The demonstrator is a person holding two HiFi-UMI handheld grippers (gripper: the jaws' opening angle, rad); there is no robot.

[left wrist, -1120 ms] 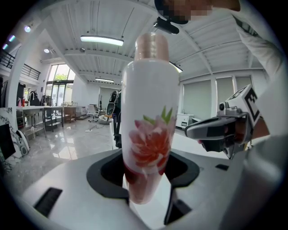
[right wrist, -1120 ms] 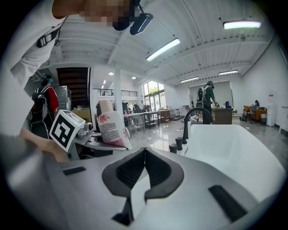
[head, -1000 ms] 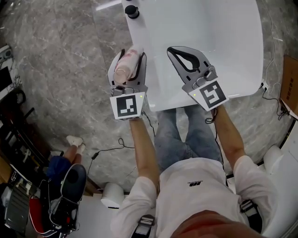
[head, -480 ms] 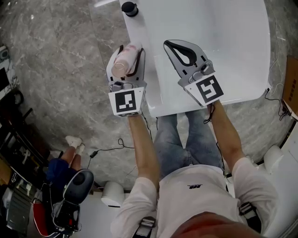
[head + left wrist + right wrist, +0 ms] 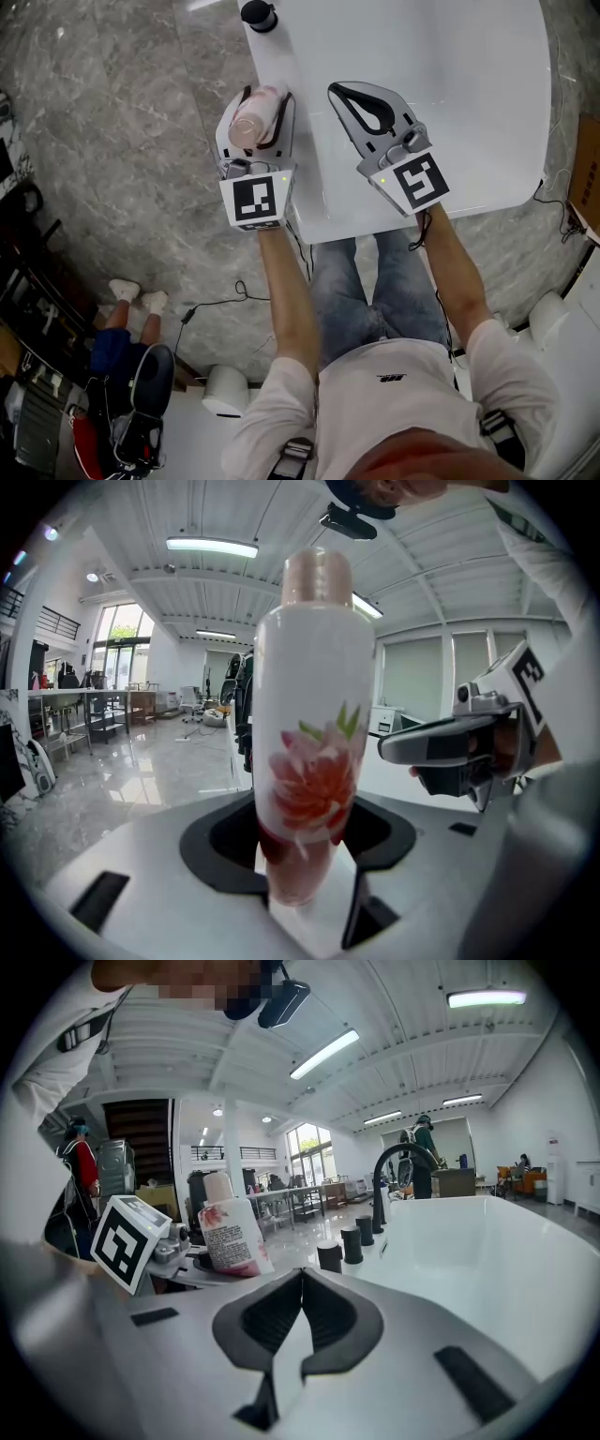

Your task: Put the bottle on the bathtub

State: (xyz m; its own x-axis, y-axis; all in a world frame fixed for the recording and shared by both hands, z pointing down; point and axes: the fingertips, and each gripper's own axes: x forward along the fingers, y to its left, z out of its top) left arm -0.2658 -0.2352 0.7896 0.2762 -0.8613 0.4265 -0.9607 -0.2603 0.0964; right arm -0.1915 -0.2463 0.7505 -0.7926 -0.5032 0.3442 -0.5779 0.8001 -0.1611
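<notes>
My left claw (image 5: 255, 97) grips the bottle (image 5: 254, 120) over the bathtub (image 5: 306, 192) rim, right claw (image 5: 360, 92) clenched empty; next I'd set it down there.

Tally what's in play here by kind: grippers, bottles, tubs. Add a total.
Grey two-jaw grippers: 2, the left gripper and the right gripper
White flower-printed bottle with pinkish cap: 1
Glossy white bathtub: 1
Total: 4

Left tool (image 5: 265, 96) clamped on bottle (image 5: 253, 119), right tool (image 5: 356, 94) closed, empty
</notes>
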